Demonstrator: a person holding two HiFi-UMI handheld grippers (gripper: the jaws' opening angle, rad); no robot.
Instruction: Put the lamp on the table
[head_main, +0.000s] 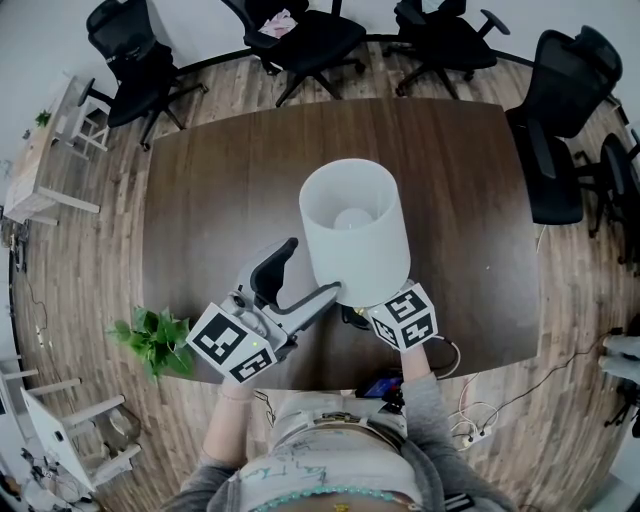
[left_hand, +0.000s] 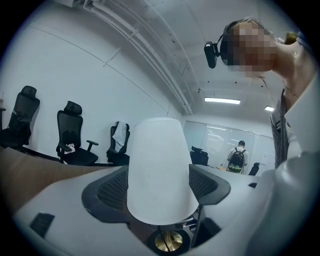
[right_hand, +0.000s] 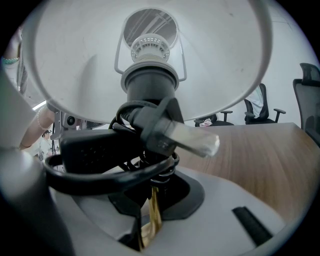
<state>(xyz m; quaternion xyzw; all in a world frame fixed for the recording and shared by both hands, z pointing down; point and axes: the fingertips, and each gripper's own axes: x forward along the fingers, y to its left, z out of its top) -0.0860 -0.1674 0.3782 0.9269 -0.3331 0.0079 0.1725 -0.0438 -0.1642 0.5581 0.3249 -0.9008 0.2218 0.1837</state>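
Head view, lamp (head_main: 352, 225) in right gripper (head_main: 352, 314)

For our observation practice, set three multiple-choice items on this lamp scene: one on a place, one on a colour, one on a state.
1. Where is the black cord? A wound round the stem under the shade; B hanging straight down, loose; C laid over the shade's top.
2. What colour is the shade? A green; B white; C red.
3. How do the left tongs stand? A shut on the shade; B shut on the cord; C open.
Key: A, the right gripper view shows it coiled on the stem; B, the shade is plain white; C, their jaws stand wide apart, pressing nothing.
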